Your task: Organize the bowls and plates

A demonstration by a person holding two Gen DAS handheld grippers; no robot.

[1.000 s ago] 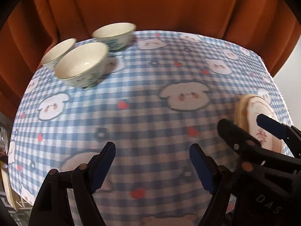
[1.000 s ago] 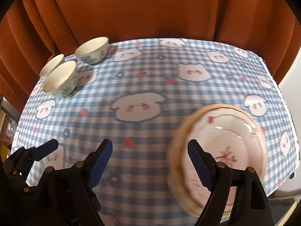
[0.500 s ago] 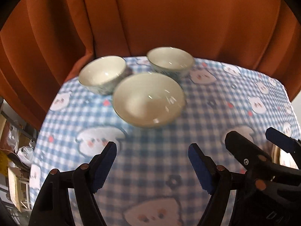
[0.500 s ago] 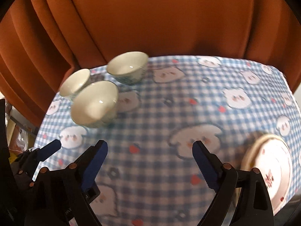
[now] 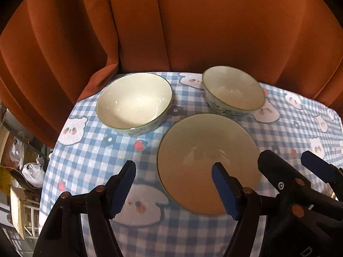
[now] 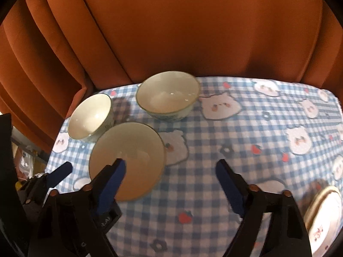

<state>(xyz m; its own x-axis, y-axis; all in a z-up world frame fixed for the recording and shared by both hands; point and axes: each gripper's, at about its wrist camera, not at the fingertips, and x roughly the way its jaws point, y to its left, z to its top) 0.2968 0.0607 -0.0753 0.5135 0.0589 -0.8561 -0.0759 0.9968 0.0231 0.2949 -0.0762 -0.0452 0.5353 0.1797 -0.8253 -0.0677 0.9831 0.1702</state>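
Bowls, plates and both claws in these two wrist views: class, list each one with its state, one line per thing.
Near bowl: upright, empty, on the tablecloth.
Left bowl: upright, empty, standing alone.
Far bowl: upright, empty, standing alone.
Plates: stacked at the table edge.
Left claw: open, holding nothing, just been closing.
Right claw: open, holding nothing, just been closing.

A rust-orange curtain (image 5: 193,25) hangs in deep vertical folds and serves as the landmark: it fills the whole back of both views. Directly in front of it stands a table under a blue-and-white checked tablecloth (image 6: 246,128) printed with white cartoon animals and strawberries. Left of the curtain, below the table edge, lies floor clutter (image 5: 25,167) of bags and boxes.
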